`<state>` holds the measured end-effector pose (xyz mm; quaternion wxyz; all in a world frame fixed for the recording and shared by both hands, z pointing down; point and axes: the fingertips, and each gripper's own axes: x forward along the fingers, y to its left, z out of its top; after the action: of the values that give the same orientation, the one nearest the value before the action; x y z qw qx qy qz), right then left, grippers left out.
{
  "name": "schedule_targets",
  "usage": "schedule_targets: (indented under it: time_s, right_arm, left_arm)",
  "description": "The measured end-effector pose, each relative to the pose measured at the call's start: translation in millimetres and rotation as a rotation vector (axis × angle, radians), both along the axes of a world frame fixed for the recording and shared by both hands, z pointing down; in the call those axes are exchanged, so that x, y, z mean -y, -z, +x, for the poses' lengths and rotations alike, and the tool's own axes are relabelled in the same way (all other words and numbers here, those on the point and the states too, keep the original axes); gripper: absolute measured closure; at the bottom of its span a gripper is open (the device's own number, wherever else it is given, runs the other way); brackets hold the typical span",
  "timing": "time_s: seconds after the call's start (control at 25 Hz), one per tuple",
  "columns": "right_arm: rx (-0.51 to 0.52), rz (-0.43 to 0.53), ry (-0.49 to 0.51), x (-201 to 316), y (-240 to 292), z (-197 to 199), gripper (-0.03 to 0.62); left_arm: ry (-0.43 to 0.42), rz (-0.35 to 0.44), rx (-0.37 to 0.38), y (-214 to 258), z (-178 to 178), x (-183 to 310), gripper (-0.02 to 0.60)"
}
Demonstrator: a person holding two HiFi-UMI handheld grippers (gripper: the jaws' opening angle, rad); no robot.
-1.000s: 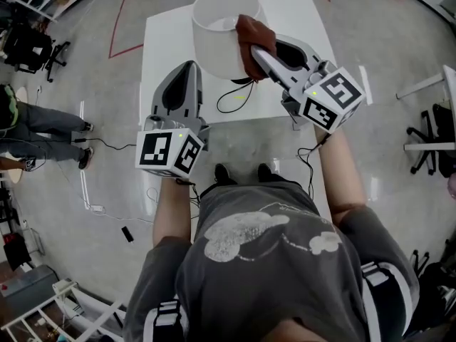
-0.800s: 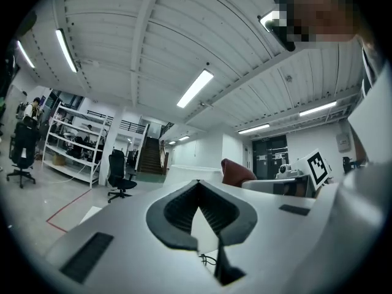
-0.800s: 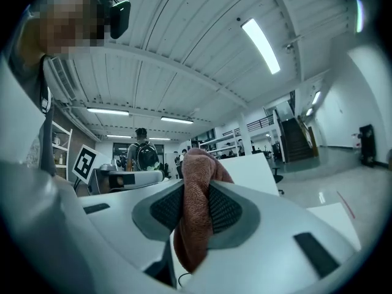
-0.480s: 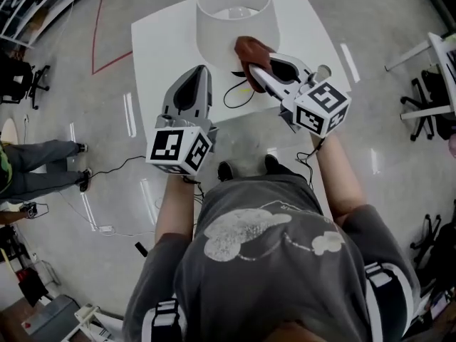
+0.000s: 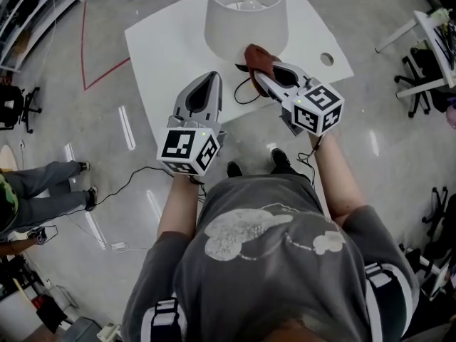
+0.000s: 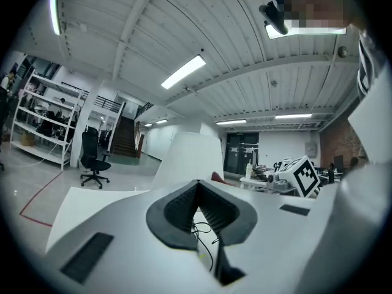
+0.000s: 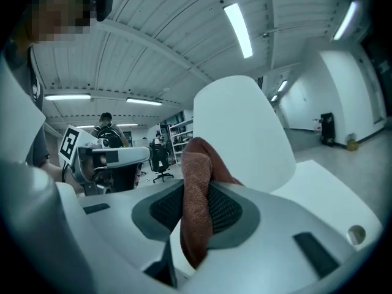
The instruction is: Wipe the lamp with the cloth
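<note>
The lamp's white drum shade (image 5: pixel 246 13) stands on a white table (image 5: pixel 164 41); in the gripper views the shade (image 7: pixel 242 133) (image 6: pixel 187 158) rises just ahead of the jaws. My right gripper (image 5: pixel 258 66) (image 7: pixel 196 164) is shut on a rust-brown cloth (image 5: pixel 255 55) (image 7: pixel 196 201), which lies at the shade's near lower edge. The cloth (image 6: pixel 218 177) peeks out beside the shade in the left gripper view. My left gripper (image 5: pixel 213 77) (image 6: pixel 197 184) hovers left of it, jaws shut and empty, apart from the shade.
A black cable (image 5: pixel 246 91) loops on the table under the grippers. There is a round hole (image 5: pixel 327 59) in the table at the right. Office chairs (image 5: pixel 14 105) and a person's legs (image 5: pixel 43 184) are on the floor at the left, a frame (image 5: pixel 417 27) at the right.
My right gripper has slid the cloth down the shade's near side, from near the rim to its lower edge. The left gripper stays beside it, shut.
</note>
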<state>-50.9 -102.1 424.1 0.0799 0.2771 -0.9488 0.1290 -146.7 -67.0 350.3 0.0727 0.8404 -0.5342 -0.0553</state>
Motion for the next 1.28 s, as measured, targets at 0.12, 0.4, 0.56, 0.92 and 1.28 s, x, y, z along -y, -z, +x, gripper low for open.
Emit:
schedule_targets:
  time_s: [0.12, 0.4, 0.56, 0.92, 1.28]
  right_arm:
    - [-0.011, -0.013, -0.039, -3.2, -8.3, -5.2, 0.503]
    - [-0.027, -0.040, -0.063, -21.5, -20.9, -17.9, 0.503]
    - [-0.003, -0.016, -0.058, -25.2, -1.7, -14.0, 0.503]
    - [0.102, 0.139, 0.002, -16.0, 88.8, 10.2, 0.503]
    - [0.219, 0.244, -0.011, 3.7, 150.4, -6.1, 0.503]
  left_arm:
    - [-0.037, -0.008, -0.003, -4.9, -4.7, -3.0, 0.574]
    - [-0.068, -0.039, -0.010, -20.7, -15.8, -9.3, 0.574]
    - [-0.064, -0.022, -0.012, -11.7, -12.6, -3.5, 0.574]
    - [-0.024, 0.073, 0.027, 41.2, 10.6, 14.2, 0.574]
    - [0.026, 0.114, 0.047, 65.4, -12.3, 14.1, 0.574]
